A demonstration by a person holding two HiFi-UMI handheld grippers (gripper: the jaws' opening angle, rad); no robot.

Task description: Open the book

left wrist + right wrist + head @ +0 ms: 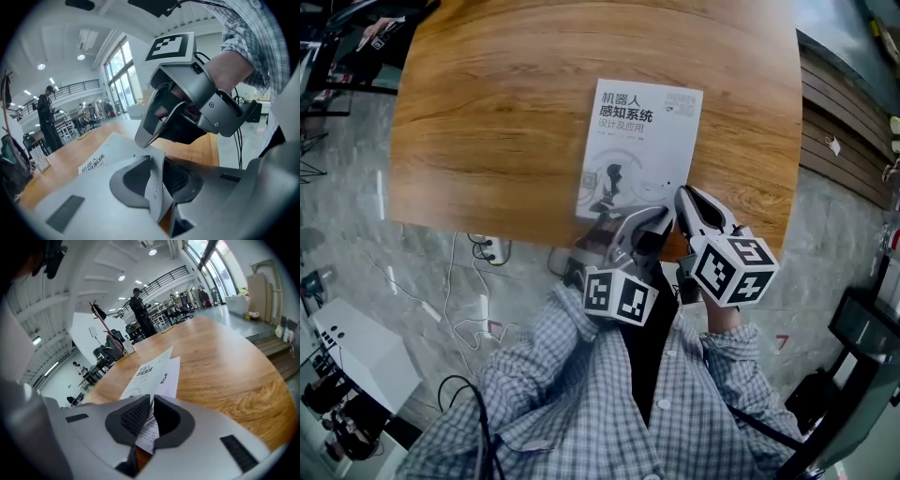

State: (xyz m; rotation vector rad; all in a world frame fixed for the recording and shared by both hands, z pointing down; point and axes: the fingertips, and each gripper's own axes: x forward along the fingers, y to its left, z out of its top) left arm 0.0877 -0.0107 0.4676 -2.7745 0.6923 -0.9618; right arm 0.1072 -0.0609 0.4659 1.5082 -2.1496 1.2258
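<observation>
Head view: white book (639, 150) flat by table (487, 122) near edge, closer to right corner. left gripper (652, 225) pinching curled sheet at book's near edge, right gripper (684, 202) clamped on pages just beside.

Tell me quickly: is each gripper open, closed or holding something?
Left gripper: jaws closed on a raised sheet at the near corner of the book.
Right gripper: jaws closed on paper at that same corner.

A wooden table (487, 141) with rounded corners carries one white book (642, 141), lying right of the middle, its near end at the table's near edge.
</observation>
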